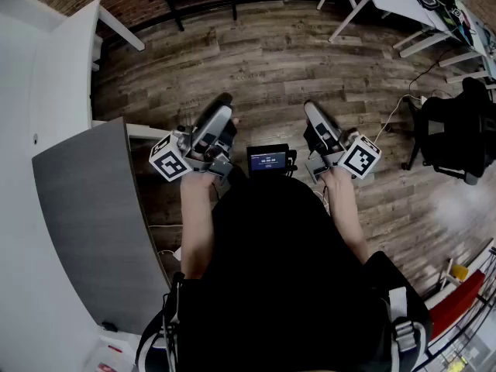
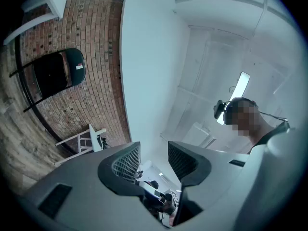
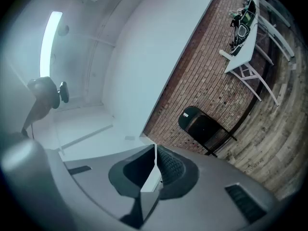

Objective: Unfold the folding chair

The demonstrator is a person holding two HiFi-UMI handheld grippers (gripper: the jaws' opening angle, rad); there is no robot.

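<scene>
Black metal folding chair [image 3: 204, 126]: folded flat, upright, leaning against the red brick wall [image 3: 202, 76]. Task not begun.

Brown wood-plank floor [image 1: 271, 68] runs out from the wall to the person. White trestle table [image 3: 250, 37] stands along the wall, to one side of the chair and apart from it. Grey flat panel [image 1: 93, 208] is well away from the wall, at the person's left.

Left gripper [image 2: 154, 160]: well away from the wall, tilted upward, jaws apart, nothing between them. Right gripper [image 3: 155, 162]: also well away from the wall, about level, jaws pressed together on nothing.

White cable [image 1: 395, 115] lies on the floor between the person and the wall, to the right.

Risks, judged from this layout:
- The chair probably rests only on its leg ends and its lean on the wall. Pulling the seat out without holding the back could make the feet skid on the smooth planks and send the chair sliding down the wall.
- The right jaws have to open before they reach the frame, otherwise they only push it.
- The frame tubes look thin and round, so the pads may slip or twist.
- A foot could catch the cable on the walk toward the wall.
</scene>
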